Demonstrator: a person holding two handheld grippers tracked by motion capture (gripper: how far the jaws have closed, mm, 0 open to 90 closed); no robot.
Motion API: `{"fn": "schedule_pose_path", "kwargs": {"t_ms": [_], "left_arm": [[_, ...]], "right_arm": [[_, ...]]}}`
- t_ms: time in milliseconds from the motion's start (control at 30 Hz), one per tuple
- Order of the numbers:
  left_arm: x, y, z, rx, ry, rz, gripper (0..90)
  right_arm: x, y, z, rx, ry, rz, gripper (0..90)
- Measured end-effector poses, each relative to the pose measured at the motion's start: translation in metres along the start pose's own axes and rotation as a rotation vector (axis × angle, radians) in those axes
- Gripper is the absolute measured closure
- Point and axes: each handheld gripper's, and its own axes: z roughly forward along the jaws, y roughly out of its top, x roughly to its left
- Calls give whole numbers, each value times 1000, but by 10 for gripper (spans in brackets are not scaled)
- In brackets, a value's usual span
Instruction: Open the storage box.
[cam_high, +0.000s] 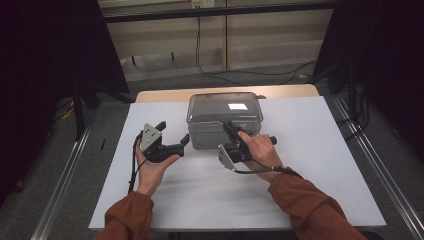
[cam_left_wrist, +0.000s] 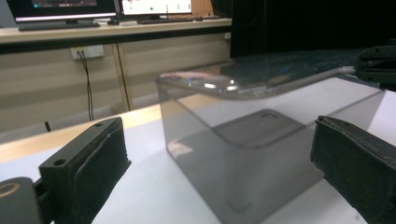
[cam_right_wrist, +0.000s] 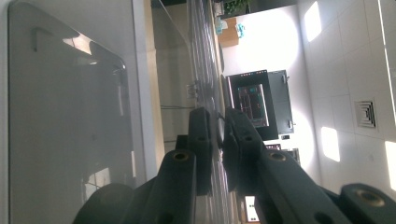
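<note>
Lid edge sits clamped between my right tongs (cam_high: 231, 131), pinched thin so I can lift it off the clear box (cam_high: 225, 119) just ahead. Left tongs (cam_high: 186, 141) gape wide beside the box's near corner, ready to steady it.

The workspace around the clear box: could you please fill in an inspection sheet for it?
Surface: white board on a wooden table.
Job's things: clear plastic box with its lid on, at the board's far middle.
Clutter: nothing seen on the board.
Grippers: right gripper shut on the lid's near rim, jaws pinching it in the right gripper view; left gripper open beside the box's left end, jaws wide apart, touching nothing.
Cables: one trails from each gripper; black cable on the floor beyond.
Surroundings: beige wall panels, grey floor, dark screens at both sides.
</note>
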Motion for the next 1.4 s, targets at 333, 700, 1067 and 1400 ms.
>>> {"fn": "schedule_pose_path", "kwargs": {"t_ms": [333, 700, 1067, 1400], "left_arm": [[-4, 12, 24, 4, 5, 82, 70], [-2, 16, 50, -8, -11, 77, 176], [-7, 18, 50, -14, -16, 126, 333], [-8, 18, 52, -20, -14, 134, 383]], "right_arm": [[-9, 1, 1, -5, -13, -4, 817], [-15, 2, 3, -3, -15, -8, 814], [-18, -5, 2, -10, -13, 114, 694], [-20, -29, 2, 2, 34, 389, 381]]}}
